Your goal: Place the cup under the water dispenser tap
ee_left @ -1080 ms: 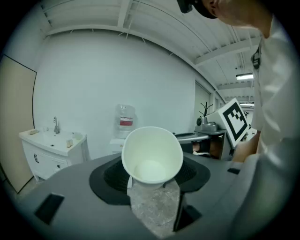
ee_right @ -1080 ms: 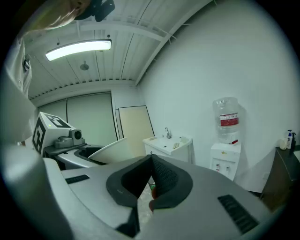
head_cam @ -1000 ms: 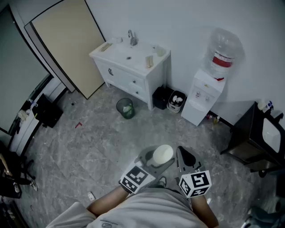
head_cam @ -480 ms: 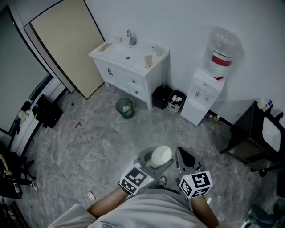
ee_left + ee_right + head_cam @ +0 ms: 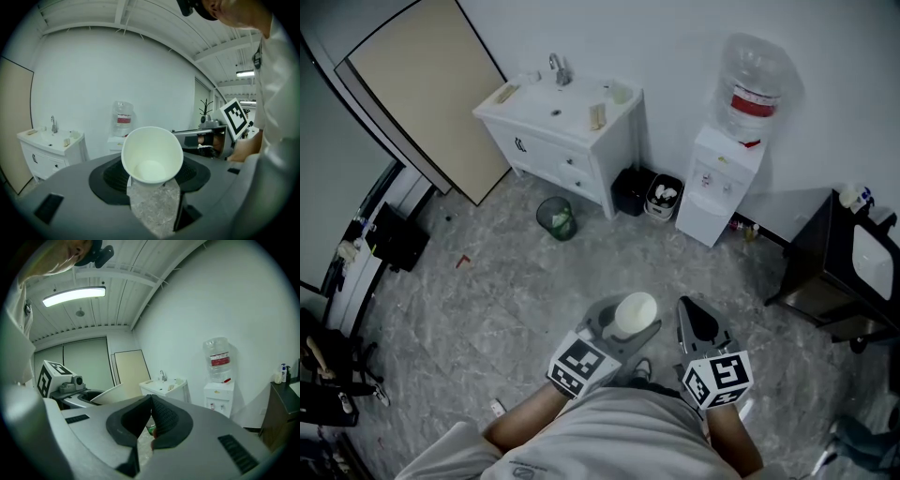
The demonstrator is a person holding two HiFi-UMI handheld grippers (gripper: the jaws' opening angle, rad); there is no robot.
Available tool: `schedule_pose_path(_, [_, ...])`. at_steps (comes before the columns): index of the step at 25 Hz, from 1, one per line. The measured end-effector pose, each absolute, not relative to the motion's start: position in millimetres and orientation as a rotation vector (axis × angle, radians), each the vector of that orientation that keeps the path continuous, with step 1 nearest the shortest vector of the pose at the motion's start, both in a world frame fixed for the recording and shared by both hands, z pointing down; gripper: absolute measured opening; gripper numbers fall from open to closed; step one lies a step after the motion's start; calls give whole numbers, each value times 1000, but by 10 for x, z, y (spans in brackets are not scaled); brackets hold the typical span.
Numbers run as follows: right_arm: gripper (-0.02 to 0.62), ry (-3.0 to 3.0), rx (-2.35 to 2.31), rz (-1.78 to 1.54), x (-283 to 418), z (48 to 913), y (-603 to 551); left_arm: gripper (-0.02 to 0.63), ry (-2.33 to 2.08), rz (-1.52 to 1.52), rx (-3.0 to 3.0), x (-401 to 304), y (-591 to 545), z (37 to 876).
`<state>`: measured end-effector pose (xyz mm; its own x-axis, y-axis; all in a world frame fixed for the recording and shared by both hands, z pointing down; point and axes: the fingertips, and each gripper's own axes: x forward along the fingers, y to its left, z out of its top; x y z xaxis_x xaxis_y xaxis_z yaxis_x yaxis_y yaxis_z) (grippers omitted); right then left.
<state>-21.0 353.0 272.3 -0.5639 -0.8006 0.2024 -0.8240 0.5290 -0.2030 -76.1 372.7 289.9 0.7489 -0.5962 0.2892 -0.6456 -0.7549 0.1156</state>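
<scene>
Left gripper (image 5: 151, 183) is still clamping the paper cup (image 5: 152, 153) between its pads, while the right gripper (image 5: 701, 330) is tagging along pinched shut on nothing. The room's shifting a bit in the head view versus a second ago, but the water dispenser (image 5: 715, 184) is still sitting well across the floor, so the cup's nowhere near the tap yet.

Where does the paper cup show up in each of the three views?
Head view: cup, lower centre.
Left gripper view: cup, dead centre, mouth toward the camera.
Right gripper view: cup, left of centre, side-on.
Shared landmark: water dispenser against the white wall, in all three.
</scene>
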Motion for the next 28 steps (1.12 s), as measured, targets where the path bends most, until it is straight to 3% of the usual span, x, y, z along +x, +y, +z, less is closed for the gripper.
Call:
schedule_pose_path(16, [17,-2618,1552,465,416,2846,3096,259,-922,391,2773,-269,3128,3038])
schedule_pose_path(28, [17,-2556,1579,472,378,3041,1603,259,-821,482,2808,-127,1583,3397])
